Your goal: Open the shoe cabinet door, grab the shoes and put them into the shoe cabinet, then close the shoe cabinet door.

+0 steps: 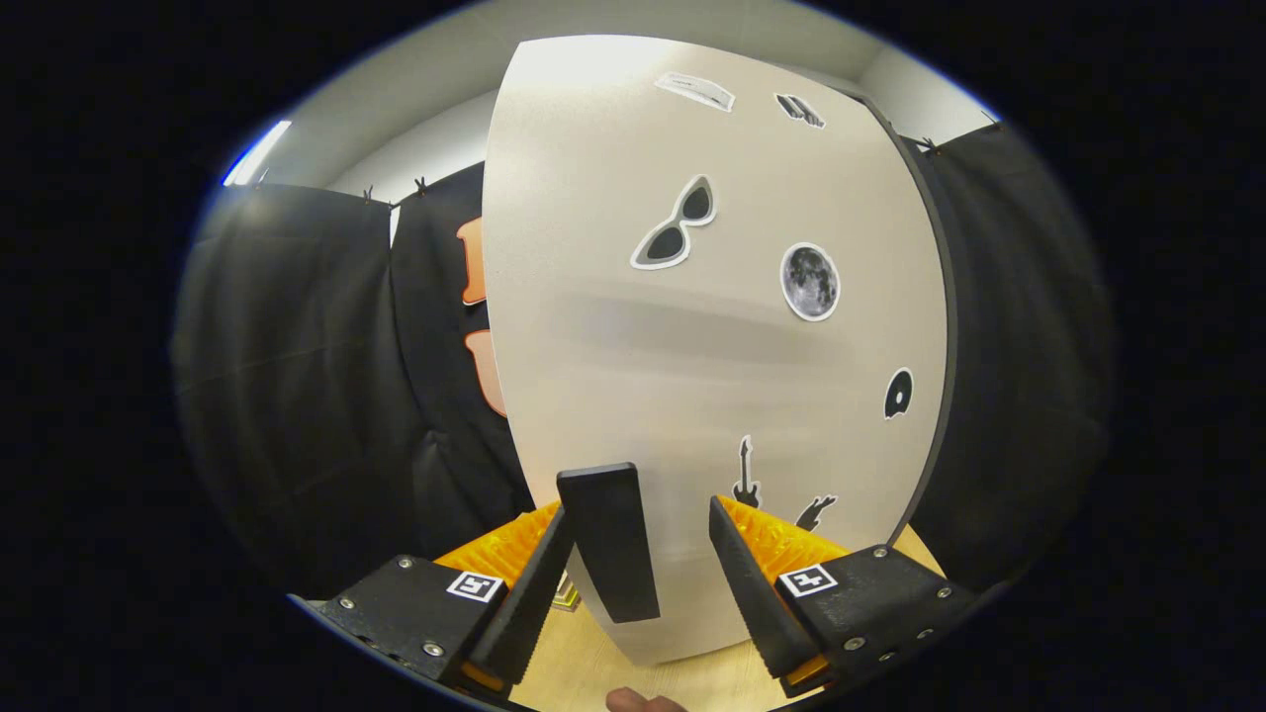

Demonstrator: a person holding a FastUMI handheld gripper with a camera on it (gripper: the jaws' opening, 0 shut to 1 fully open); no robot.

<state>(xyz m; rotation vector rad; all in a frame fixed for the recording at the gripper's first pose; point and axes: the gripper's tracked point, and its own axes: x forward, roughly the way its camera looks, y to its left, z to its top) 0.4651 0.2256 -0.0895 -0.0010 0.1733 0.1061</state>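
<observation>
The shoe cabinet's white door (692, 336) stands close in front of me, dotted with stickers such as sunglasses (676, 225) and a moon (810, 282). Its black bar handle (608, 542) is fixed low on the door and lies between my fingers. My gripper (639, 509) is open. The left finger (529, 588) lies against the handle's left side, while the right finger (749, 578) stays a clear gap away from it. A dark edge (940, 297) runs down the door's right side. Whether the door is ajar cannot be told.
Black booth cloth (297, 376) hangs to the left and to the right of the cabinet. A light wooden surface (584, 663) lies below the door and my fingers. The tip of a person's finger (643, 702) shows just under the gripper.
</observation>
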